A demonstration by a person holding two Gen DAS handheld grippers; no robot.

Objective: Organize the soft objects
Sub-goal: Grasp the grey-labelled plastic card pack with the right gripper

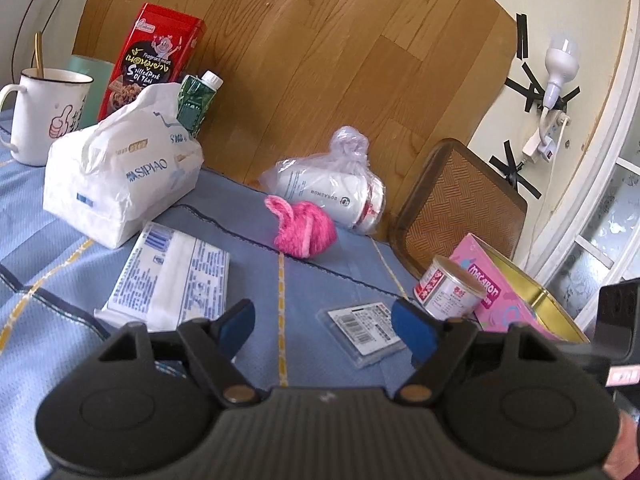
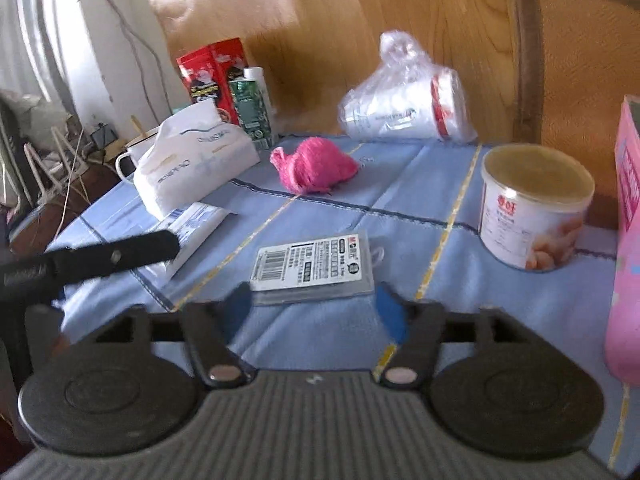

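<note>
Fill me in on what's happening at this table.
A person holds two grippers over a blue tablecloth, both open and empty. The left gripper faces a pink fuzzy ball; the right gripper hovers by a barcoded plastic packet. The tissue pack lies untouched.
</note>
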